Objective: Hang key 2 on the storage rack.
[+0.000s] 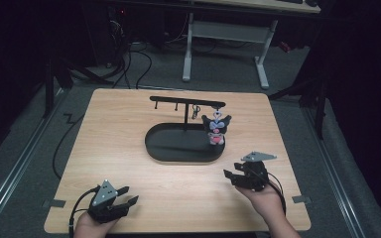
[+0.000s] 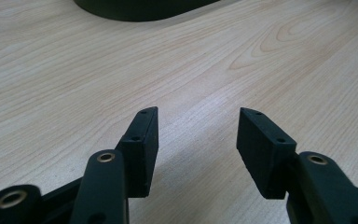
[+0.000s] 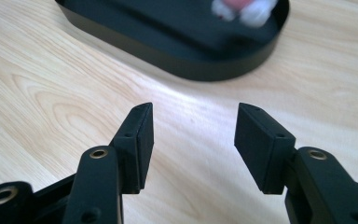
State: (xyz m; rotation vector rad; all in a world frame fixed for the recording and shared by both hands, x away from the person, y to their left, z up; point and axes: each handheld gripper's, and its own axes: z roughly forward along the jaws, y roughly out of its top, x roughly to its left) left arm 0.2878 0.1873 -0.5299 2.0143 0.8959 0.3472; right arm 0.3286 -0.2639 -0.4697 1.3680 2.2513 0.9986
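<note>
A black oval tray (image 1: 168, 148) in the middle of the table carries a T-shaped black rack (image 1: 186, 103). A black, white and pink character toy (image 1: 217, 130) hangs from the rack's right end, low over the tray. My left gripper (image 1: 130, 194) rests at the near left edge, open and empty, and the left gripper view shows bare wood between its jaws (image 2: 198, 112). My right gripper (image 1: 230, 173) sits near the front right, pointing toward the tray, open with nothing in it (image 3: 193, 106). Ahead of it lie the tray's rim (image 3: 191, 65) and the blurred toy (image 3: 242, 9).
A small metal ring (image 1: 195, 112) hangs from a hook near the rack's middle. The wooden table (image 1: 129, 129) is surrounded by grey floor, with a white desk frame (image 1: 228, 44) and cables beyond its far edge. The tray's edge (image 2: 140, 9) lies far ahead of the left gripper.
</note>
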